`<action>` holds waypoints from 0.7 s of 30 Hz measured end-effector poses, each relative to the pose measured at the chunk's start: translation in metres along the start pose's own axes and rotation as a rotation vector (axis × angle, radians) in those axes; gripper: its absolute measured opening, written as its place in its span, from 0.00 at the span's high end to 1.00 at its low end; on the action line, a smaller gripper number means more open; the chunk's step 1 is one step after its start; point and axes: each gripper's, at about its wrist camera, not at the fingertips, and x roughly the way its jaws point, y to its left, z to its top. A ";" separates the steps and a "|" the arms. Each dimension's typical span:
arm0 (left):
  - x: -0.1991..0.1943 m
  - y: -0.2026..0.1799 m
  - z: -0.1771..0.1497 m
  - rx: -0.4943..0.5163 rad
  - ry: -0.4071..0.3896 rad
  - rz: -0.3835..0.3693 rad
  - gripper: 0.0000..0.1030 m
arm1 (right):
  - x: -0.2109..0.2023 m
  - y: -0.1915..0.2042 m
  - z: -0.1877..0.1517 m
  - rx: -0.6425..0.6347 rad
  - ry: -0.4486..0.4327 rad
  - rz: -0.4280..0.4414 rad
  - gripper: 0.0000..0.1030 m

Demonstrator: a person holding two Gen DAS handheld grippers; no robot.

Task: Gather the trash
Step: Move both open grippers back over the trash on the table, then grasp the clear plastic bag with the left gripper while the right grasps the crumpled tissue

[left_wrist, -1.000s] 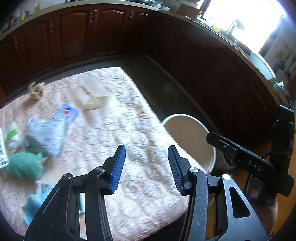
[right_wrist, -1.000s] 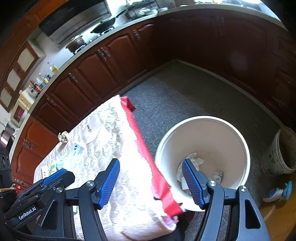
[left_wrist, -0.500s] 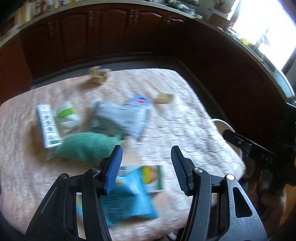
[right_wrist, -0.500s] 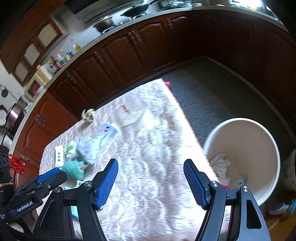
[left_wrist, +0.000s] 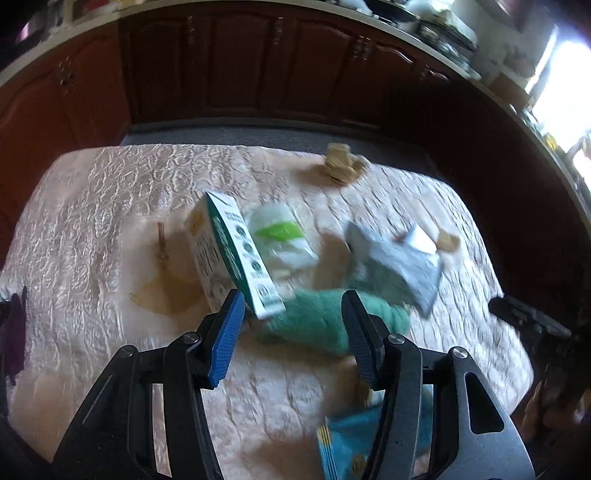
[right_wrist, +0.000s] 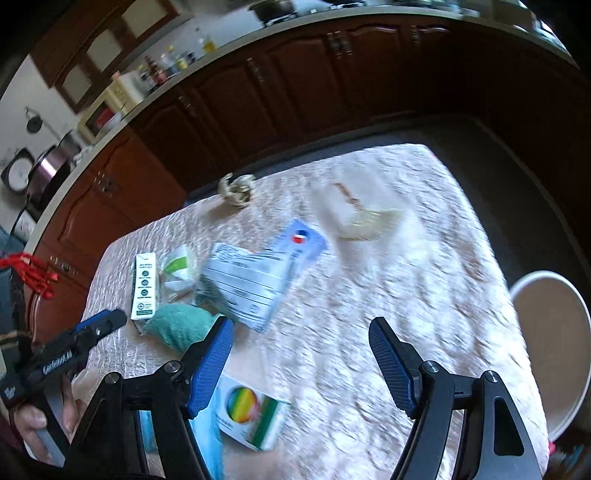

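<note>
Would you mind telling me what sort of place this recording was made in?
Most likely a home kitchen: dark wooden cabinets run under a long countertop holding bottles and a pot, with a cloth-covered table in the middle.

We are seeing a pale pink, quilt-patterned cloth covering the surface, a white carton edged in green with dark round marks, a teal fuzzy cloth, a grey-white printed pouch, a bright blue packet, a rainbow-disc box, a cream bin, and reddish-brown cabinets behind.
</note>
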 end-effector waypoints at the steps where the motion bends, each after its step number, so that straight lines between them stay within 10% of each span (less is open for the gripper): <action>1: 0.005 0.003 0.006 -0.015 0.008 -0.004 0.48 | 0.004 0.004 0.003 -0.009 0.004 0.002 0.29; 10: 0.056 0.006 0.043 -0.059 0.058 -0.044 0.48 | 0.027 0.023 0.025 -0.031 0.021 0.016 0.28; 21: 0.041 0.066 0.027 -0.002 0.099 0.151 0.49 | 0.053 0.039 0.037 -0.056 0.055 0.044 0.28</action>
